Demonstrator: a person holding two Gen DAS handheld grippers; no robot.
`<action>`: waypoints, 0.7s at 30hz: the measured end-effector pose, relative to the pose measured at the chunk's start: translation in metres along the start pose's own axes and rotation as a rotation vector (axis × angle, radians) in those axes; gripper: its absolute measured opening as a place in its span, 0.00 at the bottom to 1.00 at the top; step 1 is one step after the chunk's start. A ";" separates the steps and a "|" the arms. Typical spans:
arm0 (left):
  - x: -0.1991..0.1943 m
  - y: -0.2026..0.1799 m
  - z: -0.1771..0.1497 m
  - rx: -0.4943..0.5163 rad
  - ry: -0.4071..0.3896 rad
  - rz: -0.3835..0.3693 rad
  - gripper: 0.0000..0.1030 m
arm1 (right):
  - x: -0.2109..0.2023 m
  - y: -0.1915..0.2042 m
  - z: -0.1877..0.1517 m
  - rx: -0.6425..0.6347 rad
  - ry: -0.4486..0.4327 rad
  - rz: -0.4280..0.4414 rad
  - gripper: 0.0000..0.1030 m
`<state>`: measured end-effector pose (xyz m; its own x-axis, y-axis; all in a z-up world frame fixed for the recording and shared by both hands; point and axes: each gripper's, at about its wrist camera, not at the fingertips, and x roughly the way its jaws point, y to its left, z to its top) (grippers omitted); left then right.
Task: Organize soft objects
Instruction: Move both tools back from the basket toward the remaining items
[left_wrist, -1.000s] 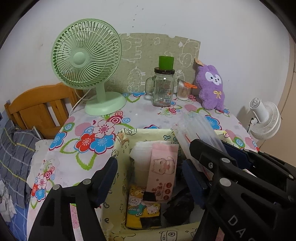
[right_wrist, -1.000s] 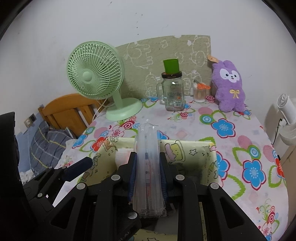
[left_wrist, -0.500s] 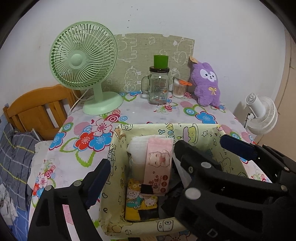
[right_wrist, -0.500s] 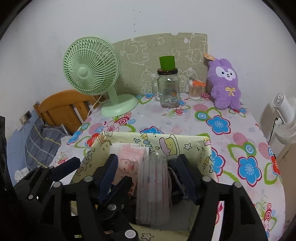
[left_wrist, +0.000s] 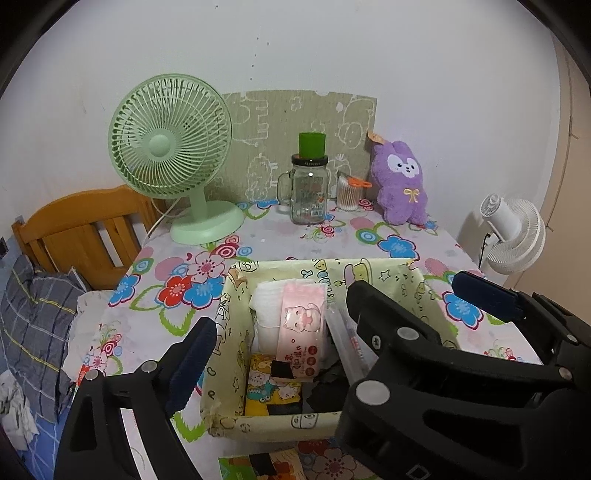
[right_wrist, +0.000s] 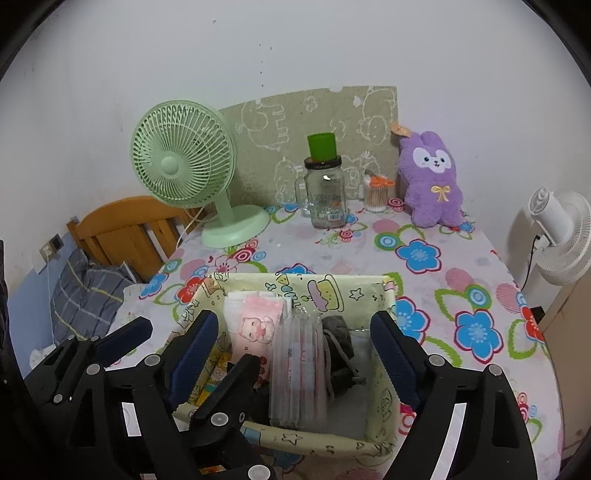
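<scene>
A pale yellow cartoon-print fabric bin (right_wrist: 332, 291) (left_wrist: 221, 325) stands on the flowered table. In it stand a pink tissue pack (right_wrist: 256, 326) (left_wrist: 303, 325), a clear pack of masks (right_wrist: 299, 369) (left_wrist: 347, 350), a yellow cartoon pack (left_wrist: 273, 387) and a dark grey cloth (right_wrist: 338, 343). My right gripper (right_wrist: 295, 339) is open and empty, its fingers straddling the bin above the clear pack. My left gripper (left_wrist: 277, 321) is open and empty at the bin's near left. A purple plush rabbit (right_wrist: 432, 181) (left_wrist: 400, 184) sits at the back.
A green desk fan (right_wrist: 184, 170), a glass jar with a green cap (right_wrist: 325, 192) and a cotton-swab jar (right_wrist: 375, 194) stand at the back by a board. A white fan (right_wrist: 557, 236) is off the right edge. A wooden bed frame (left_wrist: 81, 229) is left.
The right gripper lowered the clear pack into the bin, opened and let it go. It then drew back a little. The left gripper stayed open and shifted slightly back.
</scene>
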<state>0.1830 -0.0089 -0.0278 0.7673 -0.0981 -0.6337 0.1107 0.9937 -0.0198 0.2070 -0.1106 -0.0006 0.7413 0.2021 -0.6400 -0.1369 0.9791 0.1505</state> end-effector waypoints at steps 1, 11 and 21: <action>-0.004 -0.001 0.000 0.001 -0.005 0.000 0.90 | -0.003 0.000 0.000 0.002 -0.005 -0.004 0.87; -0.033 -0.011 -0.003 0.003 -0.053 -0.009 0.95 | -0.038 -0.002 -0.003 0.007 -0.062 -0.026 0.92; -0.061 -0.018 -0.009 0.008 -0.096 -0.010 0.97 | -0.070 0.000 -0.009 0.004 -0.111 -0.040 0.94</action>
<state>0.1287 -0.0200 0.0038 0.8229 -0.1132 -0.5567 0.1233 0.9922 -0.0195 0.1492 -0.1242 0.0382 0.8146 0.1584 -0.5580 -0.1031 0.9862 0.1295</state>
